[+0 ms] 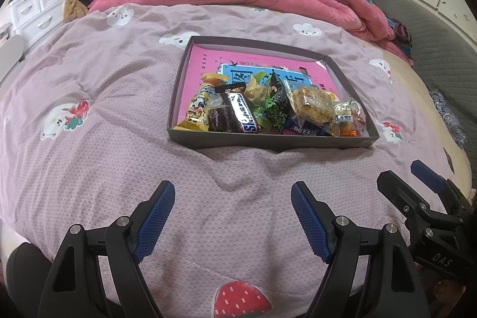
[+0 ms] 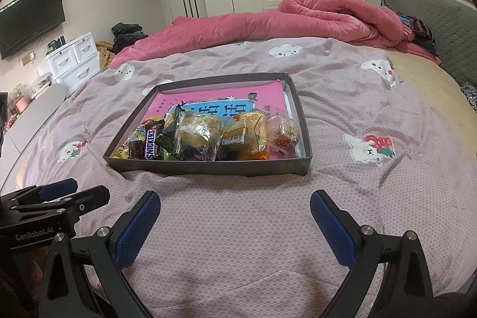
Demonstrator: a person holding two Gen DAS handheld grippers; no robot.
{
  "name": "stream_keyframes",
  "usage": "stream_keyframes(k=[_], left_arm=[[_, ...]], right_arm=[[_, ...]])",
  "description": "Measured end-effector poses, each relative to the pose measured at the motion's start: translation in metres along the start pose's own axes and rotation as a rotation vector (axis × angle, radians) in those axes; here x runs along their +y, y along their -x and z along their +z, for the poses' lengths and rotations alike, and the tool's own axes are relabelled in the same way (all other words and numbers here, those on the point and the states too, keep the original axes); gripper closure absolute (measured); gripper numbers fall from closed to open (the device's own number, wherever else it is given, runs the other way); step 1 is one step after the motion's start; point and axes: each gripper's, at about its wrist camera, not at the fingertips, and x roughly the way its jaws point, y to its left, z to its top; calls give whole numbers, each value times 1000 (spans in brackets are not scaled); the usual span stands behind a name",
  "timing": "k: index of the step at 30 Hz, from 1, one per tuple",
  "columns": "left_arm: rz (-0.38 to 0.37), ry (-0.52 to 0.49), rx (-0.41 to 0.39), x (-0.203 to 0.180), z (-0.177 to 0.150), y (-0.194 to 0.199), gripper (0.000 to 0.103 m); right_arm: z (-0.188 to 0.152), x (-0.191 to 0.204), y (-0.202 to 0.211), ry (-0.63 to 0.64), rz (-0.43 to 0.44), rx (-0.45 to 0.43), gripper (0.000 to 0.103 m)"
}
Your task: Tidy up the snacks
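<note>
Both grippers, left gripper (image 1: 232, 216) and right gripper (image 2: 235, 224), hover with jaws spread wide and empty over the bed (image 1: 104, 97), near the snack-filled box (image 1: 268, 143).

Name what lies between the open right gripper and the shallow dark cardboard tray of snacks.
Only bare pink patterned bedspread lies between the right gripper and the shallow dark cardboard tray; the right wrist view shows this.
</note>
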Motion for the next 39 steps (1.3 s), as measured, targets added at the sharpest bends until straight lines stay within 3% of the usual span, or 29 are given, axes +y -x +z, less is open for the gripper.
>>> stream_keyframes(k=[21, 39], left_arm=[[7, 3, 3, 0, 1, -2, 22], [91, -7, 11, 2, 0, -6, 22]], right_arm=[[0, -1, -1, -1, -2, 4, 2], [-1, -3, -4, -2, -5, 2, 2]])
